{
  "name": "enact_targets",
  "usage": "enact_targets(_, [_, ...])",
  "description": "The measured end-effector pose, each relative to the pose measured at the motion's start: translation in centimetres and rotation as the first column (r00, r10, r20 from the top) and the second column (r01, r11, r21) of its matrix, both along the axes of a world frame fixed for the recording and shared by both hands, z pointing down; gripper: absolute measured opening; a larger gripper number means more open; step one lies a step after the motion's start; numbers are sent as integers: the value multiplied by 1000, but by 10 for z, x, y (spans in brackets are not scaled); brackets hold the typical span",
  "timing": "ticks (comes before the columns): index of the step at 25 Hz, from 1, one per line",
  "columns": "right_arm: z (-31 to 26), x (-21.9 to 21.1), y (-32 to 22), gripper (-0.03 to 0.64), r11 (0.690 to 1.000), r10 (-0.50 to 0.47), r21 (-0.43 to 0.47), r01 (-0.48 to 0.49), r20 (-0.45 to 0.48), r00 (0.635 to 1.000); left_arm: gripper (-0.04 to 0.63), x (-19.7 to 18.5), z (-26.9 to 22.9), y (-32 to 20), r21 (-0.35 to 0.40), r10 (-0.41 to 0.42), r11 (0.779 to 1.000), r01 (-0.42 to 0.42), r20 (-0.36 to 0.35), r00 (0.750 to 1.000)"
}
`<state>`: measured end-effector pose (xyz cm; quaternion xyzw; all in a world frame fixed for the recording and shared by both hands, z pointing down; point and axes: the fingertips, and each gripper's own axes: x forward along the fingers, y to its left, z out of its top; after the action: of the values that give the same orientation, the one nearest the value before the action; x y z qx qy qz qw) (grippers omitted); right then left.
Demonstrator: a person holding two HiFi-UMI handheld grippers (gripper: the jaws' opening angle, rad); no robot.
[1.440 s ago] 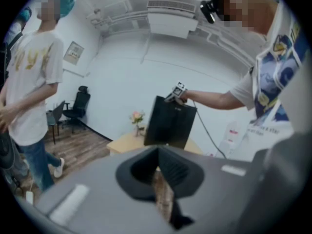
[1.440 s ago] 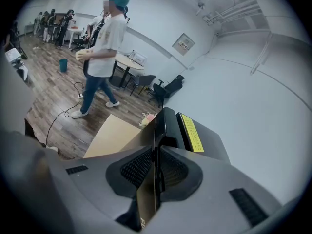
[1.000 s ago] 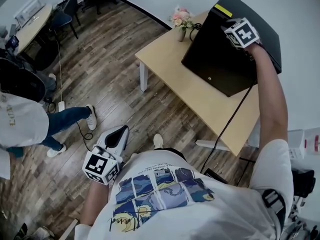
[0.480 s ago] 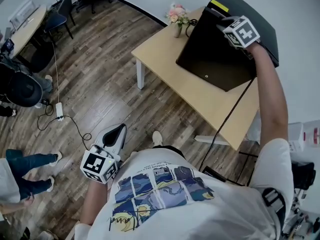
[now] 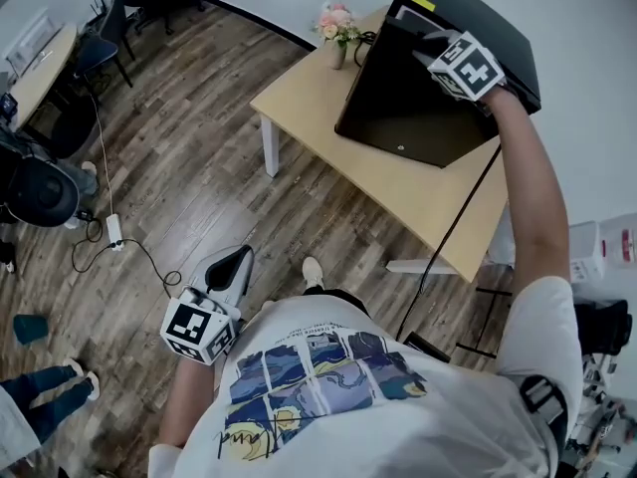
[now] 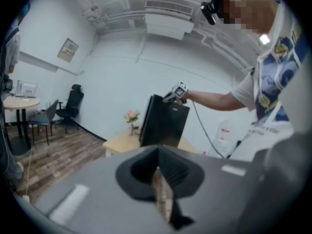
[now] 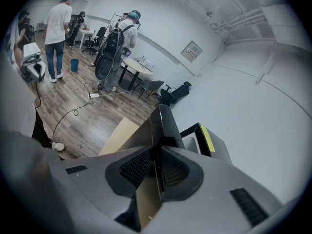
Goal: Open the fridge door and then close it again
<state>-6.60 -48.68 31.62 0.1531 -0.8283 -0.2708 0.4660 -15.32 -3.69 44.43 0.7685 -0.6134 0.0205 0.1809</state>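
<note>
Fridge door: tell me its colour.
The fridge door is black; the head view shows it best.

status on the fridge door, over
Right gripper clamped on fridge door top edge, door ajar. Left gripper shut, empty, at side. Flower vase close beside door, not touching.

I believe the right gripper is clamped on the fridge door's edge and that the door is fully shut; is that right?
Not quite: the door is open, not shut. It is swung away from the fridge, as the right gripper view shows. The right gripper is indeed clamped on the door's edge.
</note>
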Motion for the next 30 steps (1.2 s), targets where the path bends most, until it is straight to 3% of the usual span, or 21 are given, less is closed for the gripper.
enact_targets(30, [1,54,114,71,991,-61,116,67,-57,997,8,32,-1,54,12,172,985,-172,10,985])
